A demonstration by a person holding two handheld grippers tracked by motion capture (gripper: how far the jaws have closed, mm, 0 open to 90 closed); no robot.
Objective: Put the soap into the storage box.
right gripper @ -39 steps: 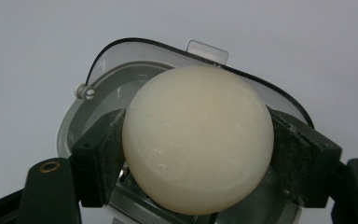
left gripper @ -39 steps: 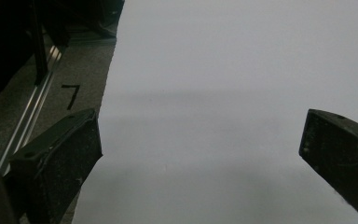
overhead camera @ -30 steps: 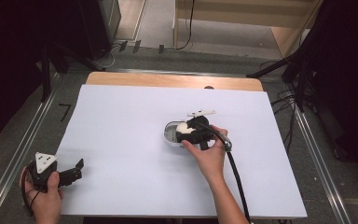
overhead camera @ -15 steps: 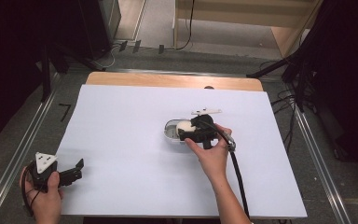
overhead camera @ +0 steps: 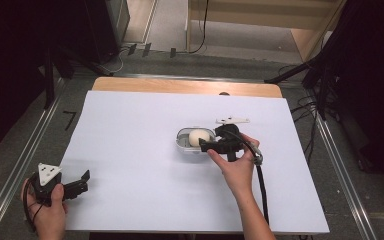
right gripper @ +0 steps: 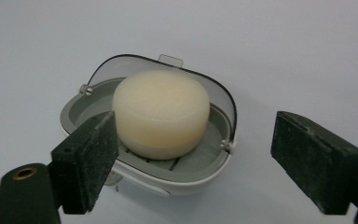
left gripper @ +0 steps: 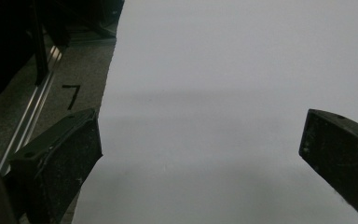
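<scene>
Soap (right gripper: 161, 112) sits in open soap box (right gripper: 168, 175); right gripper (right gripper: 191, 154), at its 3 o'clock, released, jaws just opening. Lid (right gripper: 121, 65) unclosed.

Both forearms come in bare, with no sleeve showing. The left gripper (overhead camera: 75, 187) is black, topped by a grey three-cornered plate with dark dots, a thin black cable looping beside it. The right gripper (overhead camera: 206, 146) is black too, trailing a thick black cable with a silvery collar. Its jaws carry rough, dark rectangular pads (right gripper: 313, 157), with a brass-coloured eyelet at one base.
</scene>
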